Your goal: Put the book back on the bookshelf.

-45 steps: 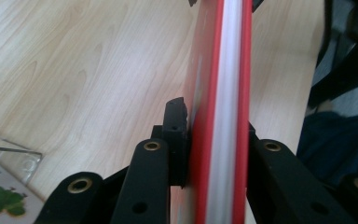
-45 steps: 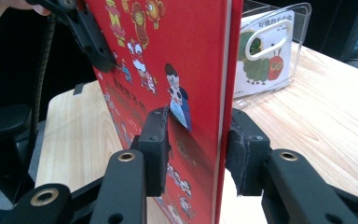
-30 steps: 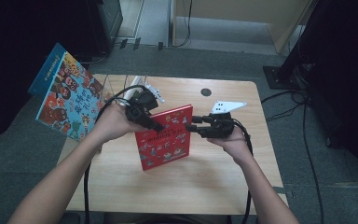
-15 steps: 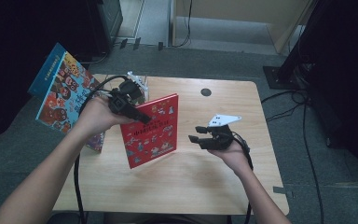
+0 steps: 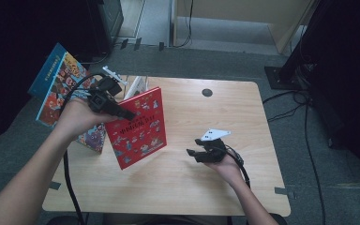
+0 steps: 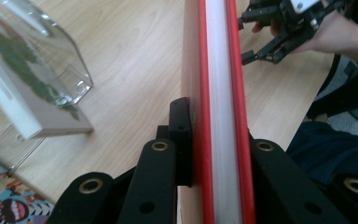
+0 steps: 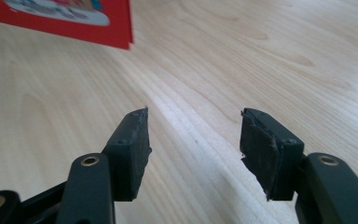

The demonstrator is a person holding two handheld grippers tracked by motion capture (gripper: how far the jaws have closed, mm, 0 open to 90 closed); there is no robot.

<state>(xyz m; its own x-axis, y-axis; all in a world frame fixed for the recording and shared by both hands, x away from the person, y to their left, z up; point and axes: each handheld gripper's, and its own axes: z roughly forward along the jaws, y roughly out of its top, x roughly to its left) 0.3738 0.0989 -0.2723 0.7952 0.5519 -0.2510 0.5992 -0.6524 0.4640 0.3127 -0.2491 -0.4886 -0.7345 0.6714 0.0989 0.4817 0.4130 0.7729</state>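
Note:
A red picture book stands tilted on the wooden table, lower corner near the tabletop. My left gripper is shut on its upper left edge. In the left gripper view both jaws clamp the red covers and white page edge. My right gripper hovers low over the table, right of the book and apart from it. Its jaws have just been opening. In the right gripper view its fingertips stand wide apart with only bare wood between them, and the book's corner lies ahead.
A clear plastic book stand holding a book sits at the table's left rear. A large colourful book leans beyond the left edge, with another under my left hand. A black grommet hole is at the back.
The left gripper carried the red book leftward and tipped it more upright. The right gripper came away from the book's right edge, sank toward the table and spread its jaws.

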